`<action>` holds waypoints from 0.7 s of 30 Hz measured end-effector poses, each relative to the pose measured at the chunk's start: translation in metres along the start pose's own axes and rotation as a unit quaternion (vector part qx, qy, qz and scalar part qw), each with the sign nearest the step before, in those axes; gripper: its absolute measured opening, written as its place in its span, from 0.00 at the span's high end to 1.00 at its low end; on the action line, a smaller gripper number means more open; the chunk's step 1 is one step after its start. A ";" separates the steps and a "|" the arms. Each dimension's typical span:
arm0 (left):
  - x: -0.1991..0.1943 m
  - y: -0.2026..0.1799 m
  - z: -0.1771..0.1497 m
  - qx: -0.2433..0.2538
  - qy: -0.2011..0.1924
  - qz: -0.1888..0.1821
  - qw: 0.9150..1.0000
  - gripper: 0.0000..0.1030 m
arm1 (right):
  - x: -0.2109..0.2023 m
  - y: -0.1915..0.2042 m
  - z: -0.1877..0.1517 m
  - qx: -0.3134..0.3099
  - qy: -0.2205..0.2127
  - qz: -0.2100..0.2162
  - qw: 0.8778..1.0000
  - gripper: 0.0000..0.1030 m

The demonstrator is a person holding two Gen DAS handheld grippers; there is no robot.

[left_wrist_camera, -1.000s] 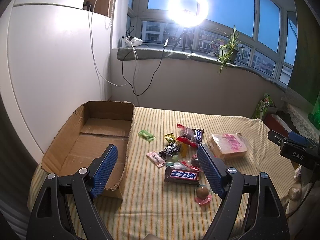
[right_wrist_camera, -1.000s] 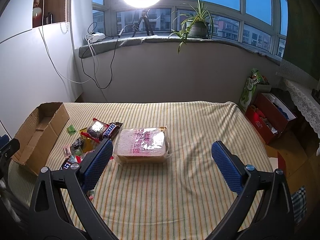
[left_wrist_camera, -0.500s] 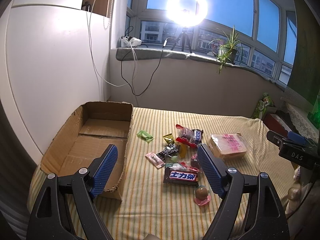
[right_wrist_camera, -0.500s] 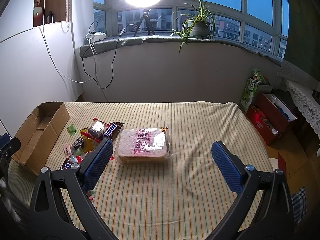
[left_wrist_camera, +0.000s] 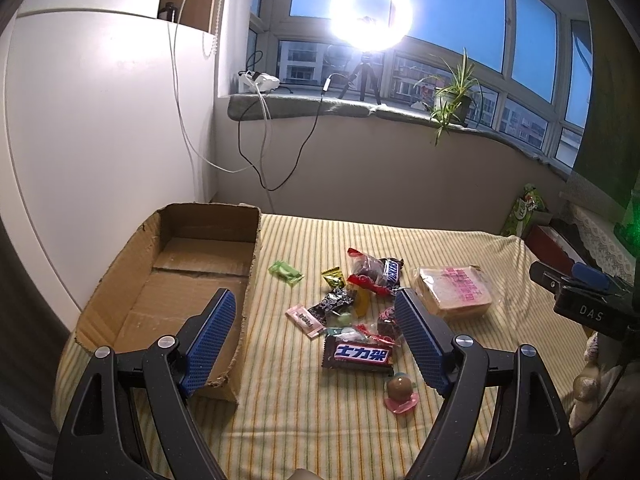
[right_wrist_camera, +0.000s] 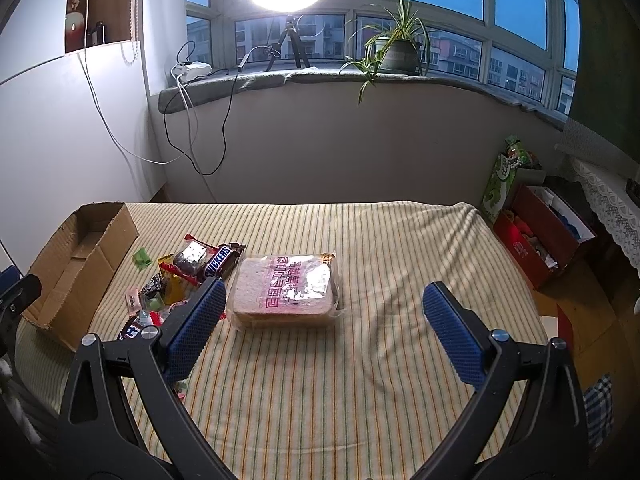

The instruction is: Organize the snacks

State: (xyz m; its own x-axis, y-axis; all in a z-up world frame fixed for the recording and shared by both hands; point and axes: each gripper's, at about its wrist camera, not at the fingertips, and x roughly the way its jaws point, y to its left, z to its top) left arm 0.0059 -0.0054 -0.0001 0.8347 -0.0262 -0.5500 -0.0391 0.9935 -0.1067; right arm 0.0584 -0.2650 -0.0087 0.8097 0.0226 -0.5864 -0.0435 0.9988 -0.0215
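Observation:
An empty cardboard box [left_wrist_camera: 192,280] stands at the table's left; it also shows in the right wrist view [right_wrist_camera: 80,256]. A pile of small snacks lies right of it: a Snickers bar [left_wrist_camera: 362,355], a second Snickers [right_wrist_camera: 219,261], a green candy [left_wrist_camera: 285,271], a pink packet [left_wrist_camera: 306,320], a round brown candy [left_wrist_camera: 401,388]. A bagged sliced bread loaf [right_wrist_camera: 284,290] lies right of the pile, also in the left wrist view [left_wrist_camera: 454,292]. My left gripper [left_wrist_camera: 314,340] is open and empty, above the pile. My right gripper [right_wrist_camera: 328,320] is open and empty, near the loaf.
The striped tablecloth [right_wrist_camera: 380,248] covers the table. A red box of goods [right_wrist_camera: 548,236] and a green bag [right_wrist_camera: 504,176] stand on the floor to the right. A ring light [left_wrist_camera: 370,12], cables and a potted plant [right_wrist_camera: 394,50] are on the windowsill behind.
Both grippers have shifted only slightly; the views are almost the same. No snack has moved.

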 end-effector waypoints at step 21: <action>0.046 -0.029 -0.005 0.007 0.050 -0.049 0.997 0.22 | 0.034 -0.013 -0.006 0.001 0.026 0.015 1.000 0.06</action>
State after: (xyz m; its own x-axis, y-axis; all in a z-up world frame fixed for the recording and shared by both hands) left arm 0.0425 -0.0365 -0.0267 0.7747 -0.1338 -0.6181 0.0491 0.9871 -0.1523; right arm 0.0831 -0.2771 -0.0334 0.7771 0.0498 -0.6274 -0.0660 0.9978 -0.0025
